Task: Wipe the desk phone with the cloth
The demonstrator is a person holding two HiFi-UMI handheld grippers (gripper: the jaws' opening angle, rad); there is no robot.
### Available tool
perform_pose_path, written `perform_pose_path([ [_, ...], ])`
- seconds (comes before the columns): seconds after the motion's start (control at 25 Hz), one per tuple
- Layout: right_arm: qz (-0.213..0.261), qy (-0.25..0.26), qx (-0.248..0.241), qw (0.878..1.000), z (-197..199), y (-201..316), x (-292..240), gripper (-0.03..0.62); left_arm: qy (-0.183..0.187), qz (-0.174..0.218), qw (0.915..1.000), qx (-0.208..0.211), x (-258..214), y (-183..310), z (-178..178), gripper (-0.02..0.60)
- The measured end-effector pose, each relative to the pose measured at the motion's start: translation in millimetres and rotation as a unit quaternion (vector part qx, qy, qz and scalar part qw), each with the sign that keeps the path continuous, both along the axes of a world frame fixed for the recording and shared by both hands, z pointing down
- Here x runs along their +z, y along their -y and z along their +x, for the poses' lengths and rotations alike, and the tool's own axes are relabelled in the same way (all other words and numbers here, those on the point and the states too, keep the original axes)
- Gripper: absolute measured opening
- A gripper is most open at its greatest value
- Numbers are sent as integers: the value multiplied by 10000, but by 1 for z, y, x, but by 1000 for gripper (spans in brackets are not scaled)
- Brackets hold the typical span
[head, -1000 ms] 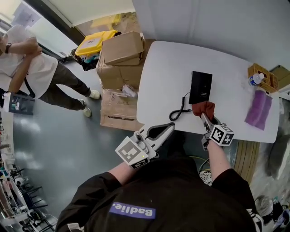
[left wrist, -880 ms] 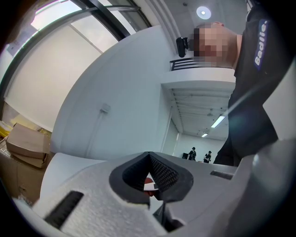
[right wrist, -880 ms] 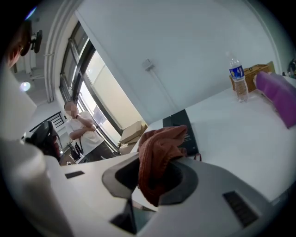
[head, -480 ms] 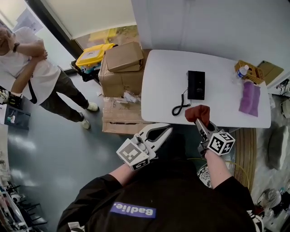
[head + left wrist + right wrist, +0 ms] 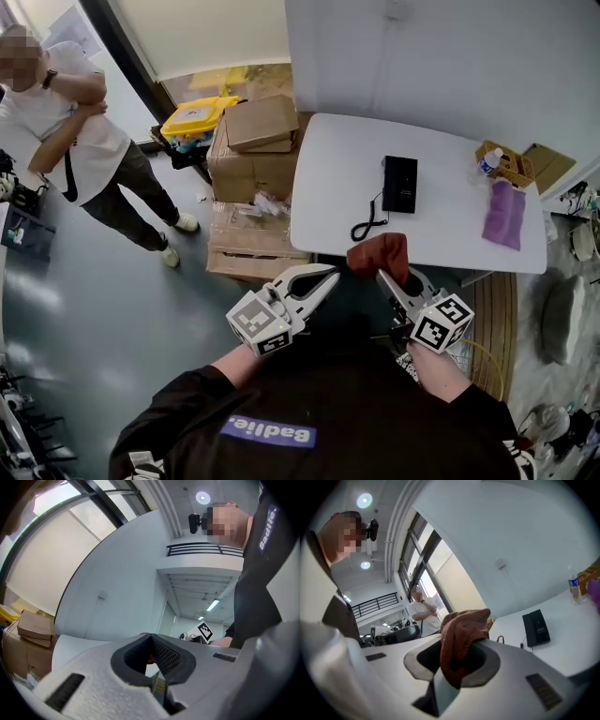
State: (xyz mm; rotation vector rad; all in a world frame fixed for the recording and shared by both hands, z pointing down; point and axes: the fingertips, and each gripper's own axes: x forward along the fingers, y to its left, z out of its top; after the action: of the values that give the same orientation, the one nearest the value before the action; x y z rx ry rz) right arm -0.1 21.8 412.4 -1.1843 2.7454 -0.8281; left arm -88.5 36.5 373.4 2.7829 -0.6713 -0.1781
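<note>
1. Where the right gripper (image 5: 386,277) is seen in its own view, its jaws are clamped on a rust-red cloth (image 5: 461,641), which is bunched above them.
2. In the head view the cloth is seen at the near edge of a white table (image 5: 450,234), apart from the desk phone (image 5: 399,184).
3. The black desk phone is laid flat near the middle of the table, and its coiled cord (image 5: 367,225) is trailed toward the near edge.
4. The left gripper (image 5: 330,273) is held off the table, to the left of the cloth; its jaws are closed tip to tip, and nothing is gripped between them.
5. A purple cloth (image 5: 504,214) is spread at the right end of the table, with a small basket (image 5: 514,167) and a bottle (image 5: 484,161) just beyond it.
6. Cardboard boxes (image 5: 258,141) are stacked against the table's left end, with a yellow bin (image 5: 197,117) beside them.
7. A person (image 5: 84,141) with folded arms is seen standing on the grey floor at the left.
</note>
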Motion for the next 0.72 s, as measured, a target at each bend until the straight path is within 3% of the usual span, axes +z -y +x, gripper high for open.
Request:
perform_pose_path([
  [0.36,526,-36,-477,9975,-11,-8,-34,94,-4,72,9999,-88,-11,2,17,6],
  [0.72,660,-105,-513,9964,0,-10,-40,94,-10,94,9999,-60,-12,4,34,6],
])
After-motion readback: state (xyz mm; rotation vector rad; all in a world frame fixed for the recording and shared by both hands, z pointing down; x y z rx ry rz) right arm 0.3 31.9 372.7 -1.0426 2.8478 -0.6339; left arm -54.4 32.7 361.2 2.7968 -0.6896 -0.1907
